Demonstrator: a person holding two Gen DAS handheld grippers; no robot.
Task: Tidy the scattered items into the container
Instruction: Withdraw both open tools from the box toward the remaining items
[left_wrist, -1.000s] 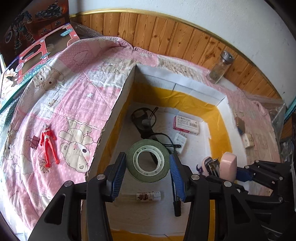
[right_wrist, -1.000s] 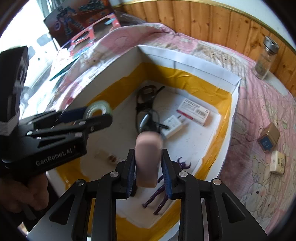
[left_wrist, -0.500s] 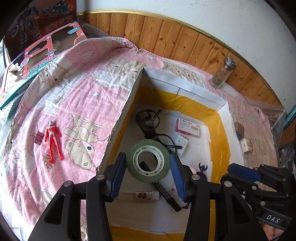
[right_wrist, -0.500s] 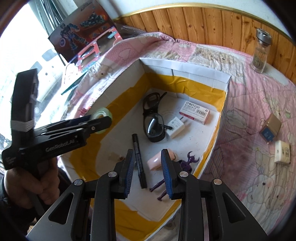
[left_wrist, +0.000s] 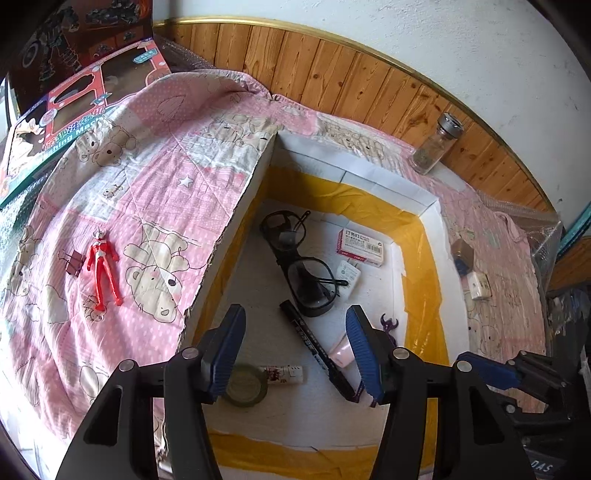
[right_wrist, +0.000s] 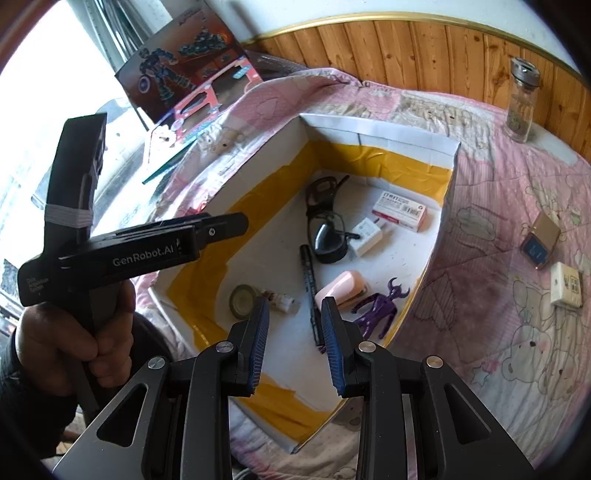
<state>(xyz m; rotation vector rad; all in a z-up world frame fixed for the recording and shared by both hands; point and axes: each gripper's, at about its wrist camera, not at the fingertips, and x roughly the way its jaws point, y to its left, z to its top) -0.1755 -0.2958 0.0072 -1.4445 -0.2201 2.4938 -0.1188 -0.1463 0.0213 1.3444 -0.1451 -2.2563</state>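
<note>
Bed quilt (left_wrist: 147, 206), pink, bear-printed: carried everything.
Container (left_wrist: 373, 177), white box with yellow tape lining, at mid-bed toward the wooden wall panel. Held glasses (left_wrist: 306, 280), staple box (left_wrist: 360, 246), white charger (right_wrist: 366, 236), black marker (left_wrist: 314, 350), pink stapler (right_wrist: 341, 287), purple figure (right_wrist: 376, 306), tape roll (left_wrist: 245, 384) near the front-left inner corner, small tube (left_wrist: 282, 373) touching it.
Toy packaging (left_wrist: 74, 110) at the bed's far-left corner.
Left tool (left_wrist: 293, 347): spread wide, empty, above the container's front edge.
Right tool (right_wrist: 293, 332): parted, empty, above the same edge.
Glass jar (right_wrist: 521, 99) by the panel.
Outside the container: red figure (left_wrist: 101, 269) and binder clip (left_wrist: 74, 262) near the left bed edge; brown box (right_wrist: 539, 240) and white socket (right_wrist: 565, 284) on the right.
Step judged: fetching the next stray. Advised: left tool to the red figure, pinched across the torso, lifted clear of the container wall.
Legible: "GenRobot.AI" on the left tool; "DAS" on the right; staple-box print too small.
</note>
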